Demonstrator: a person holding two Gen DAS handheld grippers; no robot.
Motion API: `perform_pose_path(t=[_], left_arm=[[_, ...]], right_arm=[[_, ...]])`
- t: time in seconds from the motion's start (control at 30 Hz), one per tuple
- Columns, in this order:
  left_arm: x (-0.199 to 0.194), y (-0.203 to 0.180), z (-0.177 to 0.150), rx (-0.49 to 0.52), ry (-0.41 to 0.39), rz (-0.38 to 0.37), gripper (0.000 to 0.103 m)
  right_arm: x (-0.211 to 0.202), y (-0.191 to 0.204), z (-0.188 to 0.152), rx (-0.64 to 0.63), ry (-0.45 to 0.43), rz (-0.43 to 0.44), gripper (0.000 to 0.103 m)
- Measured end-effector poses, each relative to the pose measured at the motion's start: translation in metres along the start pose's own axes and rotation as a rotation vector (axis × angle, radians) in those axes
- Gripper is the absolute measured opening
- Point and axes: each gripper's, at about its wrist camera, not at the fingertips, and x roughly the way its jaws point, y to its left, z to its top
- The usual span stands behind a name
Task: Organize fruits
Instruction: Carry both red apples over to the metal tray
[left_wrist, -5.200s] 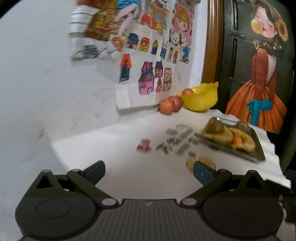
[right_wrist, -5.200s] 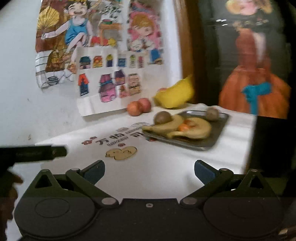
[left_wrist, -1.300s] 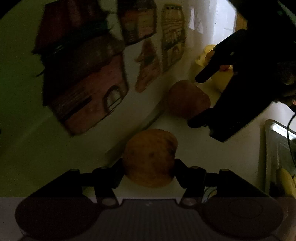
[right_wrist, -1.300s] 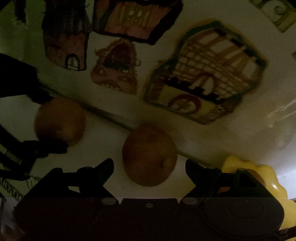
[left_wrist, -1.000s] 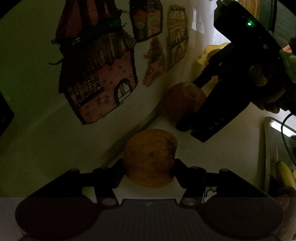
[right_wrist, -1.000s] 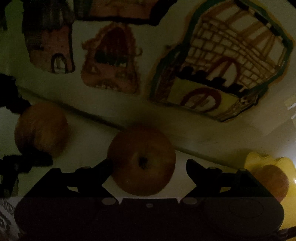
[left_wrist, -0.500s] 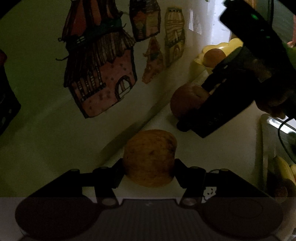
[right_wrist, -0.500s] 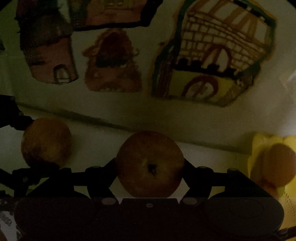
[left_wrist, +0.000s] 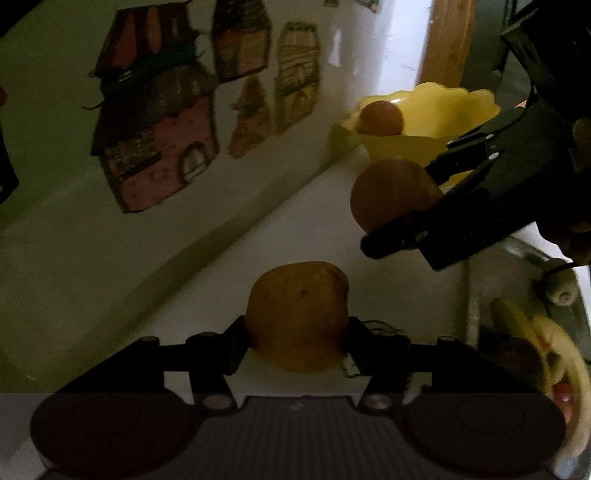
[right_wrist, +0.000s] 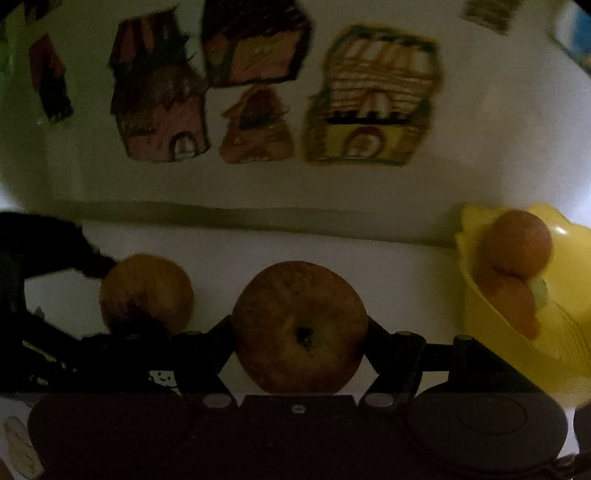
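Note:
The scene is dim. My left gripper (left_wrist: 297, 332) is shut on a yellowish-red apple (left_wrist: 297, 314), its fingers pressed on both sides, just above the white table. My right gripper (right_wrist: 299, 339) is shut on a second red apple (right_wrist: 299, 326), stem end facing the camera. In the left wrist view that second apple (left_wrist: 395, 192) hangs in the right gripper's dark fingers (left_wrist: 399, 240), close to the yellow bowl (left_wrist: 436, 122). The bowl (right_wrist: 517, 314) holds a round orange-red fruit (right_wrist: 517, 245). The left-held apple (right_wrist: 146, 291) shows at the left of the right wrist view.
A wall with house drawings (left_wrist: 155, 133) stands right behind the table. A metal tray (left_wrist: 476, 295) with bananas (left_wrist: 546, 343) and other fruit lies at the right. A wooden door frame (left_wrist: 445, 40) rises behind the bowl.
Both grippers have drawn back from the wall, each with its apple. The right gripper has lifted its apple and carried it toward the yellow bowl. More of the bowl and tray now shows.

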Motion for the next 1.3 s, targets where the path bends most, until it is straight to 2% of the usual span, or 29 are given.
perform_pose_path(t=[0.27, 0.43, 0.6, 0.9, 1.3], left_arm=[[0.002, -0.018, 0.003, 0.026, -0.012, -0.015, 0.06], [0.005, -0.021, 0.01, 0.028, -0.027, -0.02, 0.059], [0.004, -0.025, 0.011, 0.021, -0.013, -0.061, 0.059], [-0.002, -0.036, 0.012, 0.021, 0.015, -0.096, 0.059], [-0.014, -0.078, 0.036, 0.063, -0.045, -0.205, 0.059]], right_arm=[[-0.057, -0.013, -0.029, 0.172, -0.084, -0.056, 0.071], [-0.096, -0.007, -0.042, 0.253, -0.142, -0.102, 0.071], [-0.108, -0.002, -0.057, 0.363, -0.17, -0.146, 0.071], [-0.133, 0.017, -0.1, 0.515, -0.131, -0.237, 0.071], [-0.146, 0.023, -0.151, 0.715, -0.116, -0.414, 0.071]])
